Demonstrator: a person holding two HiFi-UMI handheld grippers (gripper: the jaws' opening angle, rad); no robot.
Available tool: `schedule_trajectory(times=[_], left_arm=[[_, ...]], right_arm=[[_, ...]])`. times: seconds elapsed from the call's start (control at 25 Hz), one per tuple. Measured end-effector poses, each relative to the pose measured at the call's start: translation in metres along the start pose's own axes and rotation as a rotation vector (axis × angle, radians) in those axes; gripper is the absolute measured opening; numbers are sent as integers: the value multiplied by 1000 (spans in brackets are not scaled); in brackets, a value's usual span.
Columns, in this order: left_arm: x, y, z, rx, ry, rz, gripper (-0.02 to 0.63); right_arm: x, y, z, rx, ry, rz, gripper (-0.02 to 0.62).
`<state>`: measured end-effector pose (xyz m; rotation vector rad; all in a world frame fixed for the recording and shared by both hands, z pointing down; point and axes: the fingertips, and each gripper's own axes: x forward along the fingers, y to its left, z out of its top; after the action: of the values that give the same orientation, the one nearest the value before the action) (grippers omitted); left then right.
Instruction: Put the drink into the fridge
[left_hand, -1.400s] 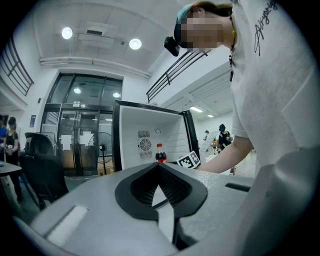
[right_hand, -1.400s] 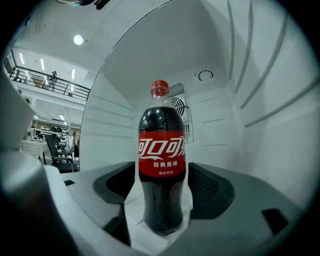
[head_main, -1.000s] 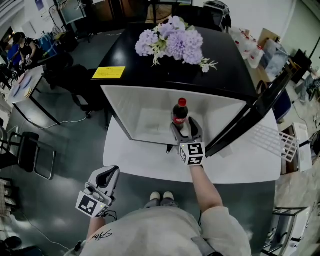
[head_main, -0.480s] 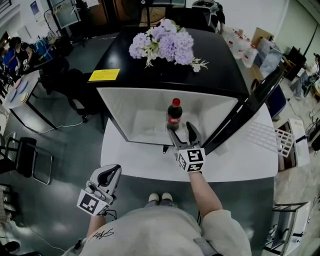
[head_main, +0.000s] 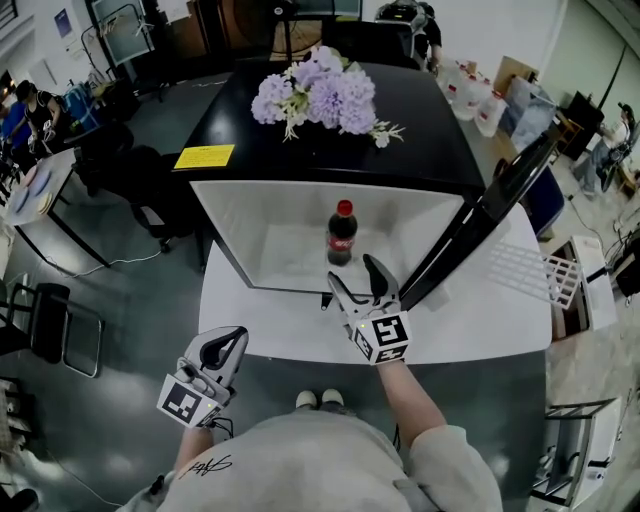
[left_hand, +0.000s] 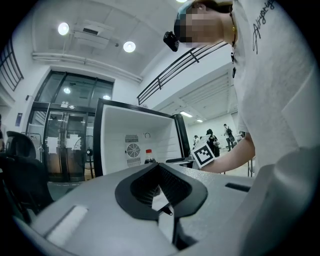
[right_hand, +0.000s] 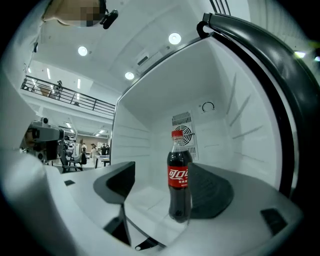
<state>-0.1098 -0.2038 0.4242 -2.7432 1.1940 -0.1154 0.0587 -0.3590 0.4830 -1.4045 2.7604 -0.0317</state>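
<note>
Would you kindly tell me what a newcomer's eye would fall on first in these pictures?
A cola bottle with a red cap stands upright alone inside the open white fridge. The right gripper is open just in front of it, not touching it. A bunch of purple flowers lies on the fridge's black top, and the left gripper hangs shut down at the person's side.

The drink (head_main: 341, 232) stands in the fridge (head_main: 262, 216), with flowers (head_main: 316, 88) on its top.
</note>
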Motion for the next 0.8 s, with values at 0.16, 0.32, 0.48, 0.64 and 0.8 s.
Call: schedule_trajectory(times=[0.16,0.32,0.48,0.64,0.8], left_arm=[[5,-2,2,2,-9,-17,3],[11,-2,4,6,-15,-30,3],[16,-3,6,9,-19,-43,3],[21,-3,9,10,-23,-57,3],[26,-5,11,-2,-18,-69,3]], right_arm=[[-9,10,11,-13,-17,22,313],[-14,22,19,-27,-19,56,313],[-20,32,29,-29,-23,77,313],[-28,36,39,-17,-29,78,313],[-37,42,46,-16,-25,91,313]])
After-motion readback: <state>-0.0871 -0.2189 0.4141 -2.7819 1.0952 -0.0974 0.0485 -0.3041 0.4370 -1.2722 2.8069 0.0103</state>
